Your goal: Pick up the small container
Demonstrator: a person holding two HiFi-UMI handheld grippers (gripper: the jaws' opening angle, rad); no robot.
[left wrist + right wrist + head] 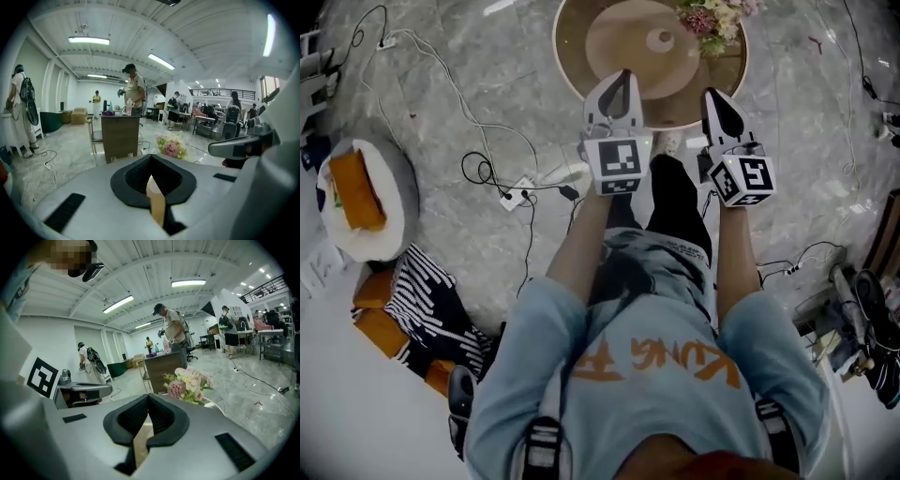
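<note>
A round wooden table point(581, 37) stands just ahead of me, with a small round object point(661, 39) near its middle and a bunch of pink and white flowers point(712, 17) at its far right. My left gripper point(623, 82) hovers over the table's near edge, jaws shut and empty. My right gripper point(713, 98) is beside it at the same edge, also shut with nothing in it. In the left gripper view the closed jaws point(150, 160) point level towards the flowers point(172, 146). The right gripper view shows its closed jaws point(147, 400) below the flowers point(188, 382). No small container shows clearly.
Cables and a power strip point(514, 195) lie on the marble floor to the left. A round grey cushion with an orange item point(361, 202) and striped fabric point(431, 309) sit further left. Clutter point(862, 328) lines the right. A wooden cabinet point(121, 136) and several people stand beyond.
</note>
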